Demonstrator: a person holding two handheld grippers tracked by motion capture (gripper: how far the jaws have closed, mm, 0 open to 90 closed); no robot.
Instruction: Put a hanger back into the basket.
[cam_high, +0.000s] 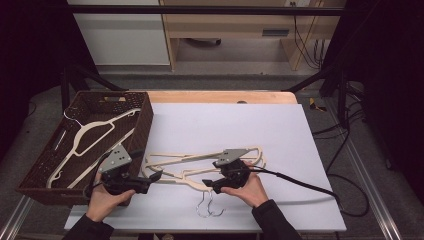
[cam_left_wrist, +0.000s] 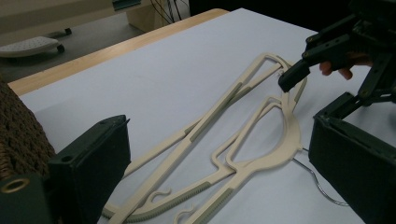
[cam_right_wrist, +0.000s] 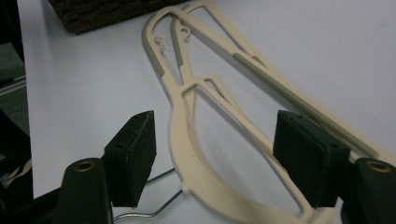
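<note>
While both hands are resting at the near edge of the table, the scene is reading as follows.

Left gripper (cam_high: 156, 176): its jaws are standing wide apart, matte black blocky pads framing the hangers in the left gripper view; nothing is lying between them.

Right gripper (cam_high: 207, 183): its jaws are also gaping apart, hovering over the curved neck of the hangers; the pads are looking soft and foam-like.

Hangers on the table (cam_high: 200, 162): two cream plastic hangers are lying flat and overlapping on the white sheet (cam_high: 280, 140), between the two grippers; ribbed grey-green strips are running along their shoulders, and thin bent wire hooks (cam_high: 207, 206) are pointing toward the person.

Basket (cam_high: 145, 120): a dark brown woven rectangular basket is sitting at the left, partly off the sheet, holding another cream hanger (cam_high: 90, 135).

Table edge (cam_high: 220, 96): pale wood is showing beyond the sheet.
</note>
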